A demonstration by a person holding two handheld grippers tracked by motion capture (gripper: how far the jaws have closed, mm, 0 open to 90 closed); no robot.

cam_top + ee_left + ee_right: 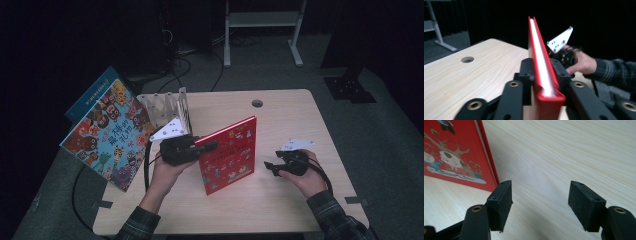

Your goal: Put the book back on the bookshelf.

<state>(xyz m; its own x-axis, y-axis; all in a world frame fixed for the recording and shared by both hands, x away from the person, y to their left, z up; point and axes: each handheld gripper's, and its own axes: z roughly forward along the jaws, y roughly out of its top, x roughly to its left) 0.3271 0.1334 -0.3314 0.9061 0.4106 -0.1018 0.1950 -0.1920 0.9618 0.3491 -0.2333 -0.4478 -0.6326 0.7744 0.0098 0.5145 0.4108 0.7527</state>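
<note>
A red picture book (230, 155) stands upright on the wooden table (280, 115), a little tilted, near its middle. My left gripper (211, 145) is shut on the book's left edge; in the left gripper view the red cover (541, 62) sits squeezed between the black jaws. My right gripper (272, 167) hovers low over the table to the right of the book, open, with nothing between its pads (501, 202). The right gripper view has the book's lower corner (454, 157) just to the left of the jaws.
A large colourful picture book (107, 135) leans at the table's left edge with a blue book (92, 92) behind it. A white slotted rack (167, 107) stands at the back left. A cable hole (257, 103) lies near the far edge.
</note>
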